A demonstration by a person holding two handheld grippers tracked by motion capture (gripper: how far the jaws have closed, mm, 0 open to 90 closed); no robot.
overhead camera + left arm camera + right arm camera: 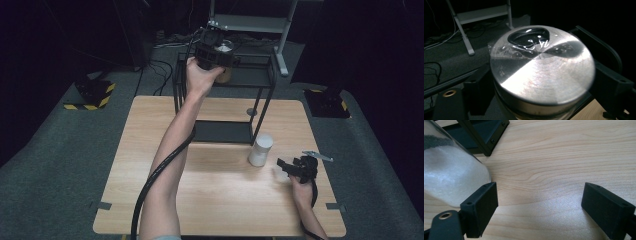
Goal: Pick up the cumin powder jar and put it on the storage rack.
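A wooden table (220,200) filled the lower middle of the high view. A two-tier rack (267,75) stood at its far edge, upper centre. A metal-lidded jar (225,50) sat on the rack's top shelf, with the left gripper (212,50) at it. A white-filled jar (260,149) stood on the table right of centre, and the right gripper (287,167) lay just right of it.

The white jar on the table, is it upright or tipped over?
Upright. The white jar stands on its base on the wooden table, round top facing up, beside the black rack.
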